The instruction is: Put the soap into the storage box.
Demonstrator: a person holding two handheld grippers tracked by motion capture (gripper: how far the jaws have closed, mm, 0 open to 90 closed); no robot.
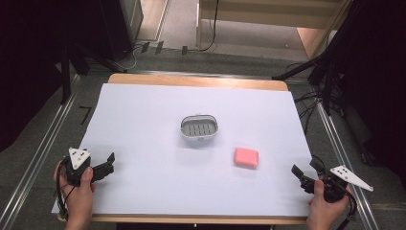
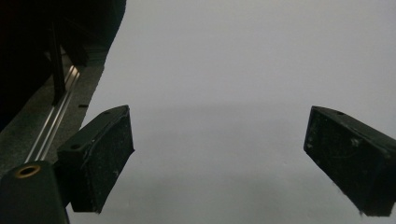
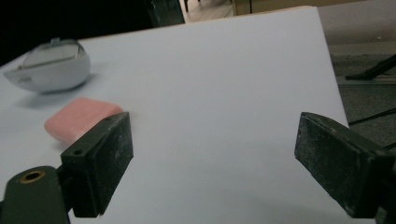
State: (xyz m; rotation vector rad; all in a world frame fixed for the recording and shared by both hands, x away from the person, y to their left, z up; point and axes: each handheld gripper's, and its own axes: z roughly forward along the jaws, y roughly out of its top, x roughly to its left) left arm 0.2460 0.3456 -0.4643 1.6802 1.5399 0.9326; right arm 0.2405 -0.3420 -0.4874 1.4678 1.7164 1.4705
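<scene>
A pink bar of soap [image 1: 246,157] lies flat on the white table sheet, right of centre; in the right gripper view the soap [image 3: 79,118] sits just beyond the left jaw. A grey soap dish [image 1: 199,128] with a slotted insert stands near the middle of the table, and the dish [image 3: 49,65] appears at the far left of the right gripper view. My left gripper [image 1: 111,161] rests at the front left, open and empty, as the left gripper [image 2: 217,154] shows over bare sheet. My right gripper [image 1: 306,171] is open at the front right, some way right of the soap, and nothing lies between the right gripper [image 3: 212,163] jaws.
The white sheet [image 1: 158,100] covers a wooden table whose edge [image 1: 191,80] shows at the back. Metal rails [image 1: 43,143] run along both sides, with cables and black stands on the floor at the right [image 1: 325,86].
</scene>
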